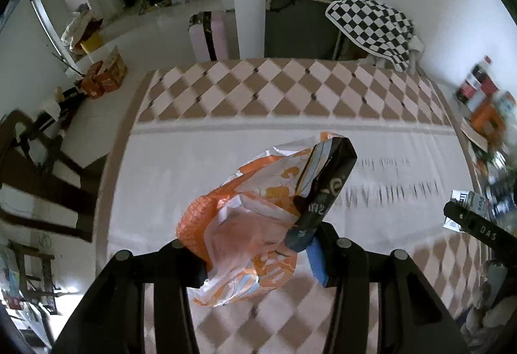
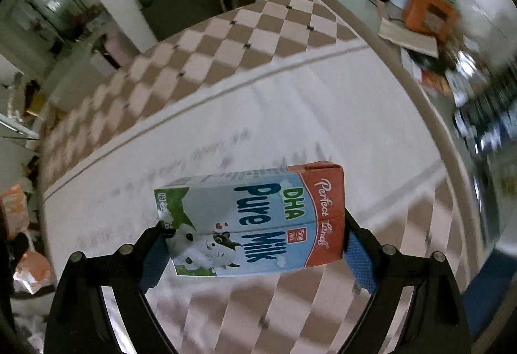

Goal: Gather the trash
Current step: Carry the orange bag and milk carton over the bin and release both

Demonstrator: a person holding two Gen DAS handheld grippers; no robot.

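left gripper point(image 1: 258, 252) jaws pinch crumpled orange-white wrappers point(image 1: 255, 208); right gripper point(image 2: 255, 244) jaws clamp a blue-red milk carton point(image 2: 255, 221).

right tool point(image 2: 255, 244) | clamps milk carton point(image 2: 255, 221) sideways | above table point(image 2: 323, 101)

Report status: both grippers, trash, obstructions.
Left gripper shut on crumpled wrappers. Right gripper shut on milk carton, held above the table. Nothing blocking either.

A checkered cloth point(image 1: 290, 89) covers the table point(image 1: 121, 140).
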